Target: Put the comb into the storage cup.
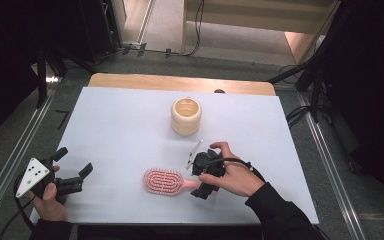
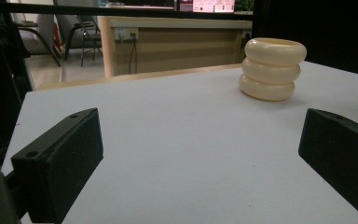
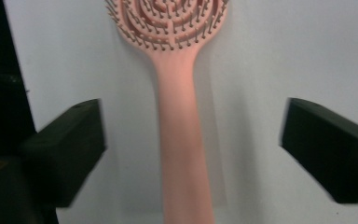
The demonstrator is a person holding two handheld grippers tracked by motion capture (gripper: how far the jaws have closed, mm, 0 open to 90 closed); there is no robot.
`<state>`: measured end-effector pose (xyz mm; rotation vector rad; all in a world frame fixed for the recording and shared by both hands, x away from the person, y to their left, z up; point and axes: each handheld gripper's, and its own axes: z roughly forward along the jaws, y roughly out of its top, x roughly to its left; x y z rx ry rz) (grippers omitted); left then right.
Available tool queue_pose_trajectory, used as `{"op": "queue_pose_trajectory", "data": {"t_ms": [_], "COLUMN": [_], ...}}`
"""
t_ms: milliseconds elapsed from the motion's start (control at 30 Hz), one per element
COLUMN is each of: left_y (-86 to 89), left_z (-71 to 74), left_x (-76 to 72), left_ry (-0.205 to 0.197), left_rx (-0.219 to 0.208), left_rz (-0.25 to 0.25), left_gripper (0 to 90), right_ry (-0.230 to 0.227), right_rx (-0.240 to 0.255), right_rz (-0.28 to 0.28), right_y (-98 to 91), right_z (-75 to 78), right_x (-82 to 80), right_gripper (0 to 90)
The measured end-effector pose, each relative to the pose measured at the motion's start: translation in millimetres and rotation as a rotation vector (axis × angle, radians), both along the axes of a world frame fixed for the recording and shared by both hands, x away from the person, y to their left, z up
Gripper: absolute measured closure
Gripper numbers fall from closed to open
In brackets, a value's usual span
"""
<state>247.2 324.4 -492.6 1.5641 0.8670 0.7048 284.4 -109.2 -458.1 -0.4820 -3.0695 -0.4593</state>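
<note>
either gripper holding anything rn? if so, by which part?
Nothing is held. The right gripper is open, its jaws straddling the pink hairbrush handle without touching it. The left gripper is open over bare table.

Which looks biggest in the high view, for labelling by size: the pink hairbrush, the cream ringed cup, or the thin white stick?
1. Pink hairbrush, longest, though its handle end is hidden under the right hand.
2. Cream ringed cup, shorter but bulkier.
3. Thin white stick, clearly smallest.
</note>
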Motion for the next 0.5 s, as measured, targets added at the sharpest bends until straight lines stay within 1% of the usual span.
{"op": "queue_pose_trajectory", "data": {"t_ms": [33, 67, 100, 133, 167, 200, 233, 267, 300, 367, 400, 433, 467, 500], "left_y": [0.0, 0.0, 0.0, 0.1, 0.0, 0.0, 0.1, 0.1, 0.1, 0.1, 0.1, 0.1, 0.2, 0.2], "left_z": [0.0, 0.0, 0.0, 0.0, 0.0, 0.0, 0.0, 0.0, 0.0, -0.1, 0.0, 0.0, 0.0, 0.0], "left_x": [0.0, 0.1, 0.1, 0.0, 0.0, 0.0, 0.0, 0.0, 0.0, 0.1, 0.2, 0.1, 0.1, 0.1], "left_ry": [0.000, 0.000, 0.000, 0.000, 0.000, 0.000, 0.000, 0.000, 0.000, -0.001, -0.001, -0.001, -0.001, -0.001], "left_rx": [0.000, 0.000, 0.000, 0.000, -0.001, -0.001, 0.000, -0.001, 0.000, -0.002, -0.002, -0.003, -0.002, -0.002], "left_rz": [0.000, 0.000, 0.000, 0.000, 0.001, 0.000, 0.000, 0.000, 0.000, 0.000, 0.000, 0.000, 0.000, 0.000], "left_gripper": [0.3, 0.3, 0.3, 0.3, 0.3, 0.3, 0.3, 0.3, 0.3, 0.3, 0.3, 0.3, 0.3, 0.3], "right_ry": [0.000, 0.001, 0.001, 0.004, 0.008, 0.008, 0.012, 0.002, 0.002, -0.004, -0.005, -0.012, -0.019, -0.019], "right_rx": [0.000, -0.006, -0.006, -0.012, -0.017, -0.017, -0.027, -0.032, -0.032, -0.039, -0.046, -0.049, -0.040, -0.040], "right_rz": [0.000, 0.021, 0.021, 0.010, 0.022, 0.022, 0.019, 0.032, 0.032, 0.030, 0.036, 0.036, 0.051, 0.051], "right_y": [0.0, 2.4, 2.4, 3.4, 5.4, 5.4, 6.7, 9.6, 9.6, 12.3, 14.8, 15.6, 16.4, 16.4], "right_z": [0.0, -2.8, -2.8, -3.6, -6.4, -6.4, -7.9, -10.9, -10.9, -11.9, -13.2, -13.3, -14.5, -14.5], "right_x": [0.0, -1.3, -1.3, -2.6, -3.0, -3.0, -3.7, -3.8, -3.8, -5.3, -6.4, -6.7, -5.5, -5.5], "right_gripper": [0.0, 0.0, 0.0, 0.0, 0.0, 0.0, 0.0, 6.4, 6.4, 12.6, 19.2, 22.1, 25.0, 25.0]}}
